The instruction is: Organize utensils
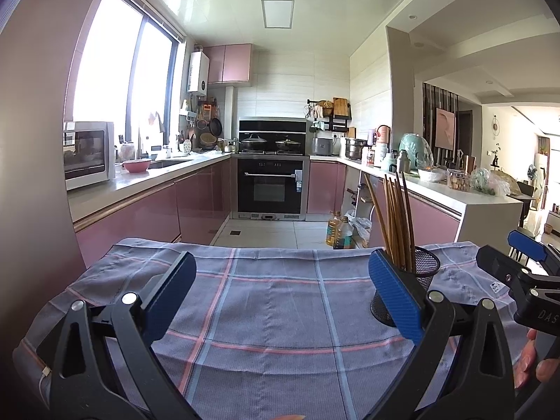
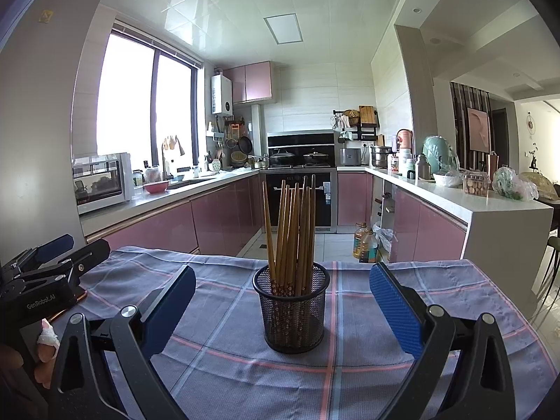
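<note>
the chopsticks stand bundled in a black mesh cup, tips up and fanned a little, leaning on its rim. the cup sits upright straight ahead of the right gripper, centred between its two blue fingers but beyond them, not touched. those fingers are spread wide with nothing in them. from the left gripper the cup lies off to the right, partly behind its right finger; this gripper too gapes wide and holds nothing. no loose utensil shows on the cloth, so the sorting looks done or nearly so, and the grippers seem pulled back to rest, side by side, each at the edge of the other's view.

under everything is a blue-grey checked cloth with pink and pale blue lines, draped over a table and slightly creased. past its far edge is a kitchen: pink cabinets, a black oven under a hob with two pots, a microwave to the left by a bright window, a cluttered counter to the right, oil bottles on the tiled floor.
</note>
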### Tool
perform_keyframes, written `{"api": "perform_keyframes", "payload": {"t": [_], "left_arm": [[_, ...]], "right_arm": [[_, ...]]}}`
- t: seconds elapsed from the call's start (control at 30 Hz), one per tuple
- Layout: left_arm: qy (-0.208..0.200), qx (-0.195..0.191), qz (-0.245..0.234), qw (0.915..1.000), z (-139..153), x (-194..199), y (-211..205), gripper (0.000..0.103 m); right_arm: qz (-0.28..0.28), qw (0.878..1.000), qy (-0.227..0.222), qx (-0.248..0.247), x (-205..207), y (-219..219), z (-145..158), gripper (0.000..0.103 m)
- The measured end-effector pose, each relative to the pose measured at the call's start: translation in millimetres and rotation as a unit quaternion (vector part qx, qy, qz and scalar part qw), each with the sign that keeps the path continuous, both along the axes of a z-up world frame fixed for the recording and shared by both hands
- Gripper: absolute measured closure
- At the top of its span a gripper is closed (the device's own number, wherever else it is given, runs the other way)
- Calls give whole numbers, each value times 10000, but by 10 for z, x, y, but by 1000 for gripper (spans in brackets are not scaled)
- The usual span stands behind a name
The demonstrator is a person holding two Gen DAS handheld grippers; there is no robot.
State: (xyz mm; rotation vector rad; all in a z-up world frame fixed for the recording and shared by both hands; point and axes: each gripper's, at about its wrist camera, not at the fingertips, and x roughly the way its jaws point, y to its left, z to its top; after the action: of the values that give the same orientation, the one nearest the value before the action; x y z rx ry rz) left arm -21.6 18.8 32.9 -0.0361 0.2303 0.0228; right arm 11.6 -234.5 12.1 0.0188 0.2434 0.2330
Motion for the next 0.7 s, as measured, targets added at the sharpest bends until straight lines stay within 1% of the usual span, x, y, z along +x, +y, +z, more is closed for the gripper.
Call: {"api": "perform_keyframes", "payload": {"t": [0.7], "left_arm": [[-66,26,37,10000,20,-8,8,6]], "right_arm": [[11,10000,30,30,33,-1,14,7]]}}
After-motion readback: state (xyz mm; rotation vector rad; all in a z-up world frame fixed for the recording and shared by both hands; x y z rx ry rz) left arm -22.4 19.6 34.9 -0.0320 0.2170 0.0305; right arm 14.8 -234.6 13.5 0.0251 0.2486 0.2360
